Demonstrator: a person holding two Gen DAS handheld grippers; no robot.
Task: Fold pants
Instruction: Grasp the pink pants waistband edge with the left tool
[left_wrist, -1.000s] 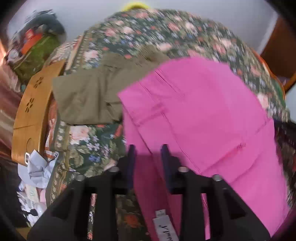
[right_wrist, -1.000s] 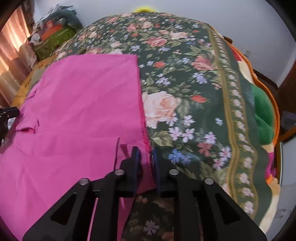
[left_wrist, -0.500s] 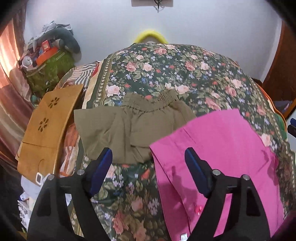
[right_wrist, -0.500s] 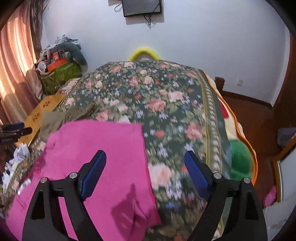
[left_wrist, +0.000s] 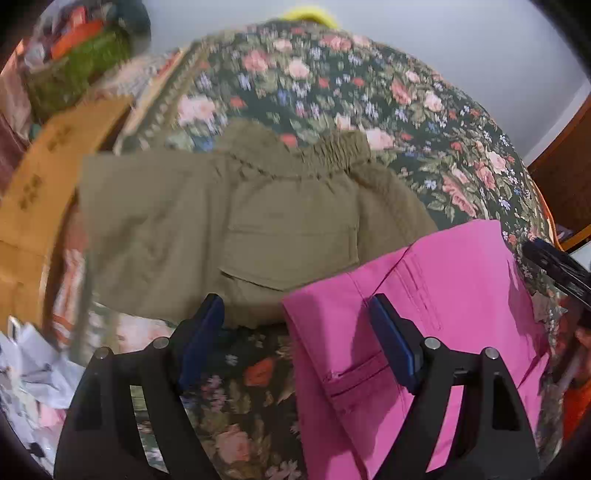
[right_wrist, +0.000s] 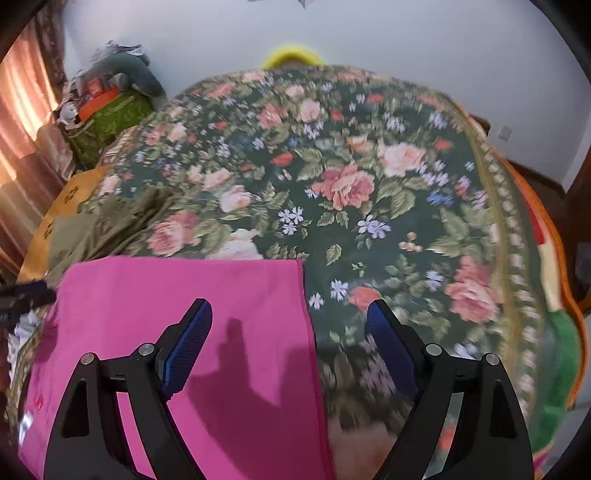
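Note:
Folded pink pants (left_wrist: 424, 317) lie flat on the floral bedspread (left_wrist: 332, 81); they also show at the lower left of the right wrist view (right_wrist: 207, 310). My left gripper (left_wrist: 299, 339) is open and empty, hovering over the pink pants' left edge, just short of the olive pants (left_wrist: 229, 229). My right gripper (right_wrist: 291, 347) is open and empty above the pink pants' right edge. The olive pants lie folded behind the pink ones, partly under them, and show at the left of the right wrist view (right_wrist: 92, 229).
A wooden board (left_wrist: 40, 177) lies by the bed's left side. A green bag with clutter (right_wrist: 107, 114) sits at the far left by the wall. Crumpled paper (left_wrist: 26, 365) lies at the lower left. The bedspread's border and an orange edge (right_wrist: 546, 258) run along the right.
A second ago both grippers were shut on the pink pants' edges. They opened, let go and lifted; now both have tipped down and moved closer to the bed.

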